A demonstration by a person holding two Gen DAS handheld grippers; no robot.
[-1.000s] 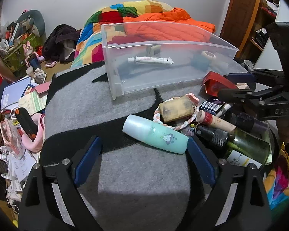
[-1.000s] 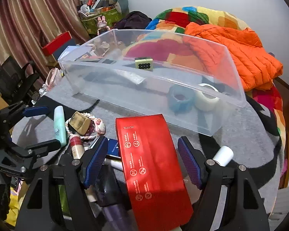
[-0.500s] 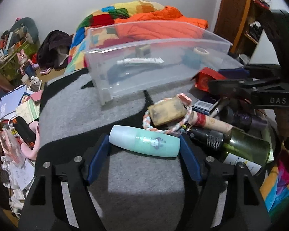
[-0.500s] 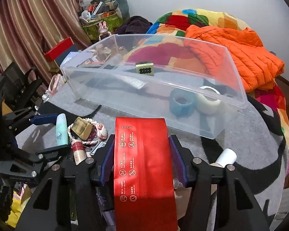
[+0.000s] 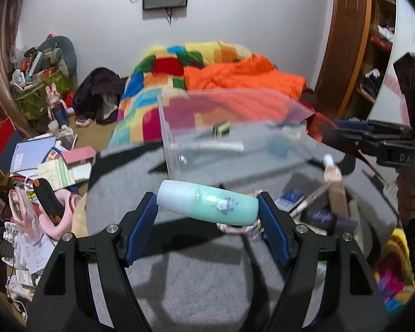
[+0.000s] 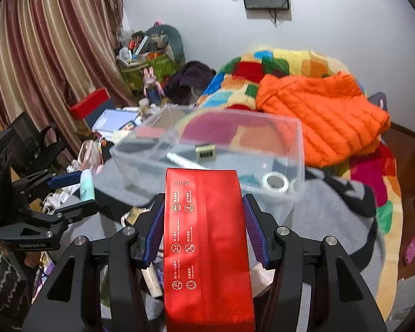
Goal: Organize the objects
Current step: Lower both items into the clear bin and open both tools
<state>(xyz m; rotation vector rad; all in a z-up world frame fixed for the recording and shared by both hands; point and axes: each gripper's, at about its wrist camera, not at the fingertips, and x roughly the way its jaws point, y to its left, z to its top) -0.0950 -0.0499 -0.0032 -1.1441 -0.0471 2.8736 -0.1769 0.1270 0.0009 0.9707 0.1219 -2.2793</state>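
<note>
You work over a grey-and-black rug (image 5: pixel 207 290) in a cluttered bedroom, the clear plastic bin (image 6: pixel 262 149) just ahead. Your right gripper (image 6: pixel 203 228), clamped on the light, crushable red foil pouch (image 6: pixel 207 249) by its side edges, has lifted it. Your left gripper (image 5: pixel 207 215) pinches the slippery mint-green plastic bottle (image 5: pixel 207 207) end to end, likewise raised.

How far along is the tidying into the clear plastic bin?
Done: a white tube and tape roll lie in the clear plastic bin. In hand: left gripper clamps the mint-green bottle, right gripper the red foil pouch. Left: dark bottle on the table.
</note>
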